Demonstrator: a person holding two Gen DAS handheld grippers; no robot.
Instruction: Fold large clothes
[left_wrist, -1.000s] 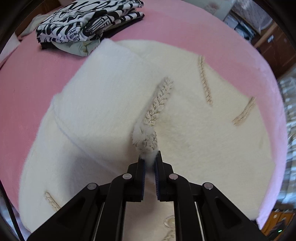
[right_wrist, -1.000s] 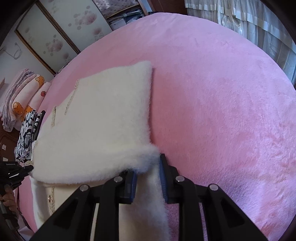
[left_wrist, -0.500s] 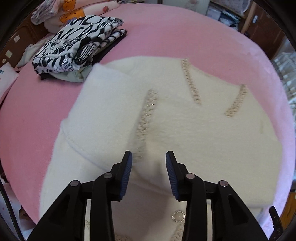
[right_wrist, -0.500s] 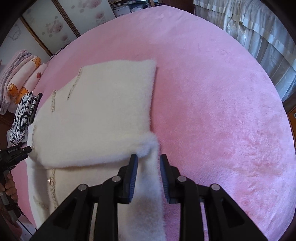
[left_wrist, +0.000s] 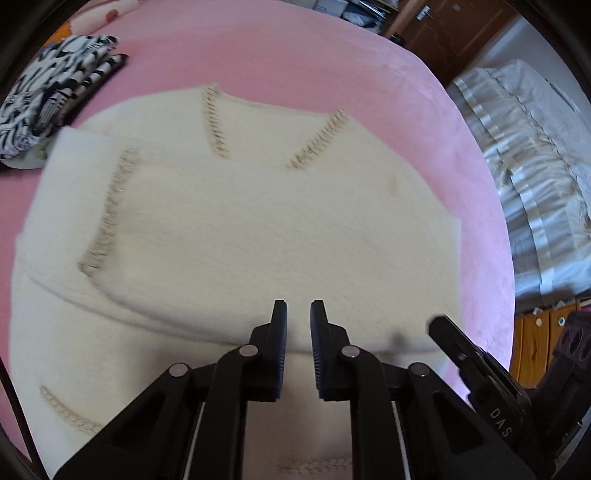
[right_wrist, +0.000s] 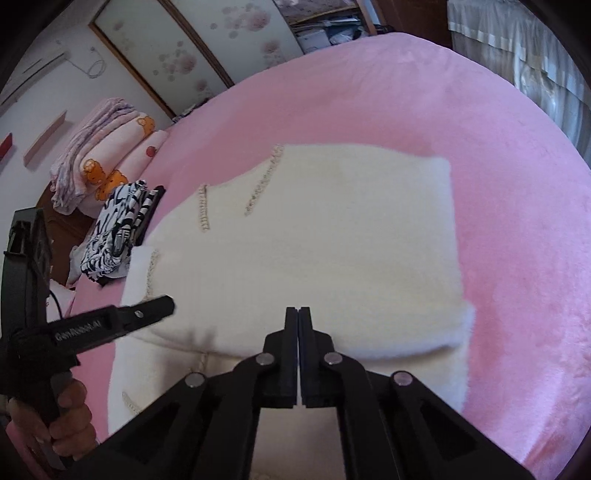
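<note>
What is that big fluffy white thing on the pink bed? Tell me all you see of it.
The white garment looks like a thick, fleecy cream coat with beige braided trim. It lies flat on the pink bedspread, partly folded, one layer turned over another. Neither gripper holds it. Its left edge lies close to a zebra-print pile.

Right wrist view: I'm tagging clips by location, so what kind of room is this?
Most likely a bedroom: a pink bed cover under the white garment, folded bedding stacked beside it, and curtains behind.
</note>
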